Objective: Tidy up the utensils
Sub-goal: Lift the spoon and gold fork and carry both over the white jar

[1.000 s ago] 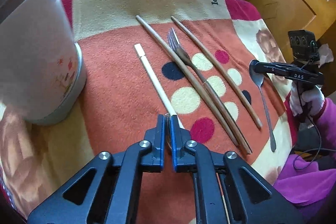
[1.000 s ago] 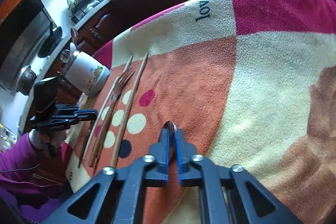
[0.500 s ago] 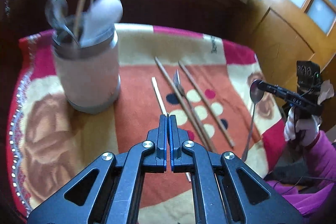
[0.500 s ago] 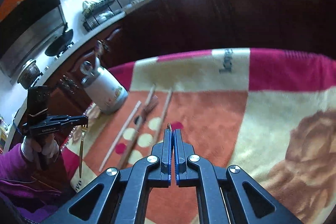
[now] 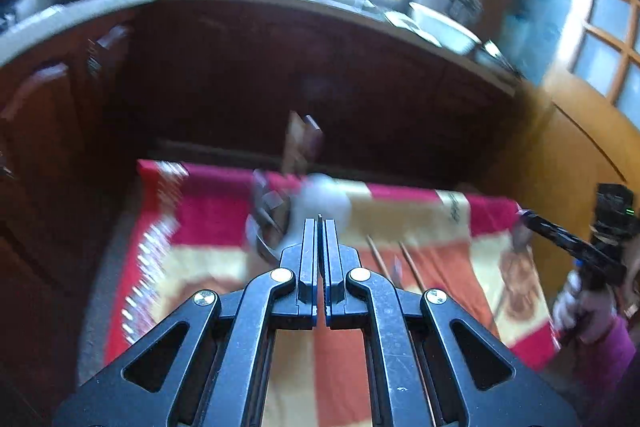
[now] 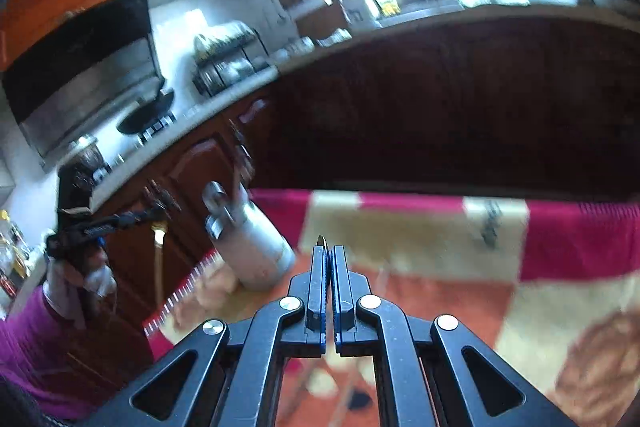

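Both views are blurred by motion. My left gripper (image 5: 319,221) is shut on a fork that hangs down from it; the gold fork (image 6: 159,259) shows in the right wrist view under the left gripper (image 6: 158,209). My right gripper (image 6: 329,249) is shut on a metal spoon whose bowl edge pokes out between the tips; the spoon (image 5: 520,239) also shows in the left wrist view. The white utensil holder (image 6: 256,247) with spoons in it stands on the patterned cloth (image 6: 420,247). Chopsticks (image 5: 376,259) lie on the cloth.
Dark wooden cabinets (image 6: 440,107) stand behind the table. A kitchen counter with a stove (image 6: 148,115) lies at the far left. A wooden door (image 5: 580,131) is at the right. The person's gloved hand (image 6: 76,279) holds the left gripper.
Both grippers have risen well above the table with their utensils, and the views have tilted up toward the cabinets. The left gripper has come closer to the holder.
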Tool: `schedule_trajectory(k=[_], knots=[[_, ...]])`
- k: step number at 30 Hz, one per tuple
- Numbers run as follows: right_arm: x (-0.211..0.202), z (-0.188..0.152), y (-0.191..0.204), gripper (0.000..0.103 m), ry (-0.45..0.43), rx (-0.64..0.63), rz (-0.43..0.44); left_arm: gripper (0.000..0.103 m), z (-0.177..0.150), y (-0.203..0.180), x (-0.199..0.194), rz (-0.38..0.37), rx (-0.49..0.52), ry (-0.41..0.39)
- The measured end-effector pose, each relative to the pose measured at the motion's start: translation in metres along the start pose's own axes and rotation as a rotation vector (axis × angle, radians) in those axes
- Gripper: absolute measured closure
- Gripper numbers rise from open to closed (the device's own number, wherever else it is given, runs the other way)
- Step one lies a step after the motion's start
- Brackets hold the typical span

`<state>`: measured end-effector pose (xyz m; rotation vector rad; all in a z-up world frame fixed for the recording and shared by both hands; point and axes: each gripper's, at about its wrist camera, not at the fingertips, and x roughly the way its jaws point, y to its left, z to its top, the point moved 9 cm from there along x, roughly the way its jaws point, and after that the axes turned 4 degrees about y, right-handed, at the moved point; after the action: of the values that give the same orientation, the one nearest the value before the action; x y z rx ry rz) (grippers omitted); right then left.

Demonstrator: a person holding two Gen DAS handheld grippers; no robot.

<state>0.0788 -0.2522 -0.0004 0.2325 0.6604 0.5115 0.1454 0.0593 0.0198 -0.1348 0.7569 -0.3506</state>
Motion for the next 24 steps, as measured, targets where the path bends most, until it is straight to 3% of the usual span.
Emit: schedule_trajectory(k=[3, 7, 11, 16, 19, 24], knots=[[0.012, 0.042, 0.029, 0.101, -0.069, -0.023, 0.012, 0.102, 0.024, 0.015, -0.001, 0.075, -0.012, -0.061], [0.044, 0.094, 0.066, 0.101, -0.146, -0.065, -0.006, 0.102, 0.052, 0.023, 0.004, 0.224, 0.053, -0.157], [0.078, 0.123, 0.098, 0.101, -0.183, -0.128, -0.031, 0.102, 0.062, 0.027, 0.015, 0.289, 0.103, -0.194], [0.121, 0.131, 0.123, 0.101, -0.173, -0.19, -0.041, 0.102, 0.062, 0.038, 0.037, 0.346, 0.144, -0.2], [0.143, 0.127, 0.136, 0.101, -0.174, -0.277, -0.093, 0.102, 0.054, 0.043, 0.05, 0.368, 0.158, -0.187], [0.165, 0.106, 0.145, 0.101, -0.14, -0.387, -0.123, 0.102, 0.038, 0.047, 0.066, 0.339, 0.128, -0.142]])
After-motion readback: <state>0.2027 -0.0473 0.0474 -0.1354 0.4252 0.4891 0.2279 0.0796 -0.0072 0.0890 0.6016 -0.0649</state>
